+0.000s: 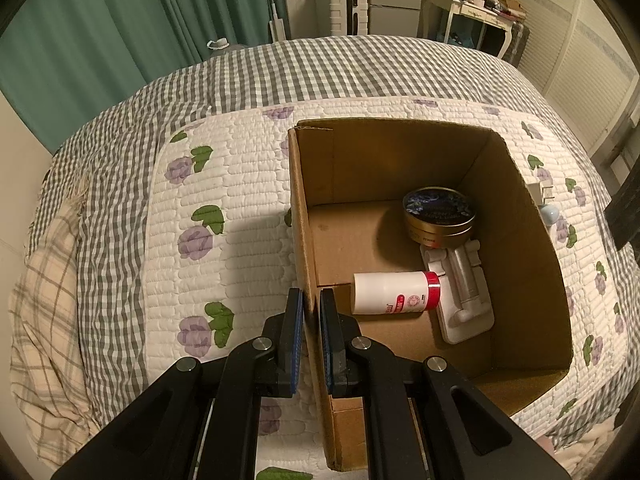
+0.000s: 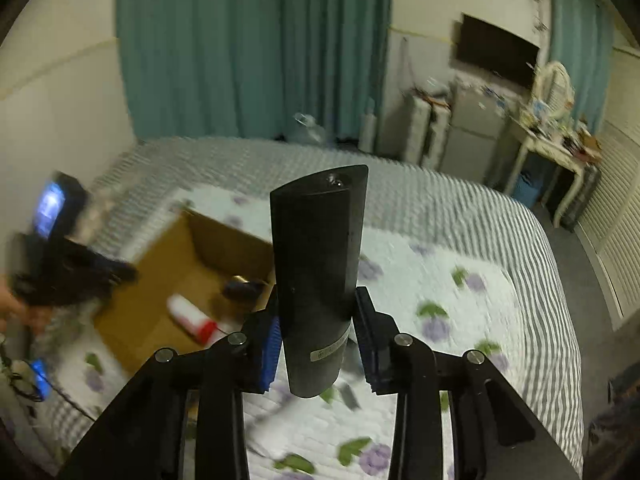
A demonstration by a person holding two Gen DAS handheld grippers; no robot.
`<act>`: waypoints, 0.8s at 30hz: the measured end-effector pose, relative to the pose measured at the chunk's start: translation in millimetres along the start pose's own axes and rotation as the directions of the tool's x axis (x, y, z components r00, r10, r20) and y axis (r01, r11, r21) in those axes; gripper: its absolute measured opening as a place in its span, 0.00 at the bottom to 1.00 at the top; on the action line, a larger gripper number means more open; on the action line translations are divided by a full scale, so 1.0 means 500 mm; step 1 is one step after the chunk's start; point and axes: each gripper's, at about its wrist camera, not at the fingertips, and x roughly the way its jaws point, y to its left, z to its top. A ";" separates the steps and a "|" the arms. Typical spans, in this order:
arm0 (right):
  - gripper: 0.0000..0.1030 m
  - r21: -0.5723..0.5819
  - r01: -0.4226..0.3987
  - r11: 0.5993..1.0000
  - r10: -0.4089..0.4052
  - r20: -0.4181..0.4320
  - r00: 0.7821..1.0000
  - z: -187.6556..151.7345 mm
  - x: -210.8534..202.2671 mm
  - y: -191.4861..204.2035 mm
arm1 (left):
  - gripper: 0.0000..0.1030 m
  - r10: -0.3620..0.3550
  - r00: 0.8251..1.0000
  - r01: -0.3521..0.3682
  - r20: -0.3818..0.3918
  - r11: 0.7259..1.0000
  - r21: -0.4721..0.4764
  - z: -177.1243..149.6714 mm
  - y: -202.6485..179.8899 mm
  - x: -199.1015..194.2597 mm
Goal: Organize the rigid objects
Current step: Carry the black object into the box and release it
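Note:
An open cardboard box (image 1: 520, 240) sits on the quilted bed. Inside lie a white bottle with a red cap (image 1: 394, 293), a round gold tin (image 1: 438, 216) and a white plastic holder (image 1: 464, 300). My left gripper (image 1: 311, 308) is shut on the box's left wall, one finger inside and one outside. My right gripper (image 2: 318, 336) is shut on a black remote control (image 2: 320, 276), held upright above the bed to the right of the box (image 2: 160, 280). The right wrist view is motion-blurred.
A floral quilt (image 1: 224, 208) covers a grey checked bedspread (image 1: 280, 68). A small pale blue object (image 1: 548, 212) lies right of the box. Teal curtains, a suitcase, a cabinet and a cluttered desk (image 1: 472, 4) stand beyond the bed.

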 end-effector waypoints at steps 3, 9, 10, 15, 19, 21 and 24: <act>0.32 -0.048 -0.070 0.996 0.070 0.007 0.998 0.027 -0.008 0.059 | 0.08 -0.005 1.000 0.005 0.001 1.000 -0.003 0.000 0.003 0.000; 0.32 -0.092 -0.194 0.977 0.185 -0.096 0.978 0.009 0.062 0.163 | 0.08 -0.008 1.000 0.008 0.009 1.000 0.005 -0.003 0.003 -0.001; 0.32 -0.090 -0.205 0.975 0.194 -0.116 0.974 0.003 0.078 0.177 | 0.08 -0.009 1.000 0.009 0.011 1.000 0.005 -0.003 0.004 0.000; 0.32 -0.070 -0.208 0.976 0.193 -0.172 0.966 -0.032 0.148 0.212 | 0.08 -0.009 1.000 0.009 0.018 1.000 0.007 -0.004 0.002 0.000; 0.31 -0.015 -0.192 0.981 0.184 -0.221 0.958 -0.049 0.211 0.203 | 0.08 -0.007 1.000 0.006 0.021 1.000 0.020 -0.005 0.001 0.000; 0.31 -0.005 -0.168 0.986 0.162 -0.236 0.958 -0.055 0.235 0.201 | 0.08 -0.010 1.000 0.010 0.020 1.000 0.020 -0.004 0.001 0.001; 0.31 0.015 -0.151 0.988 0.150 -0.245 0.958 -0.060 0.263 0.197 | 0.08 -0.008 1.000 0.007 0.023 1.000 0.023 -0.004 0.000 0.002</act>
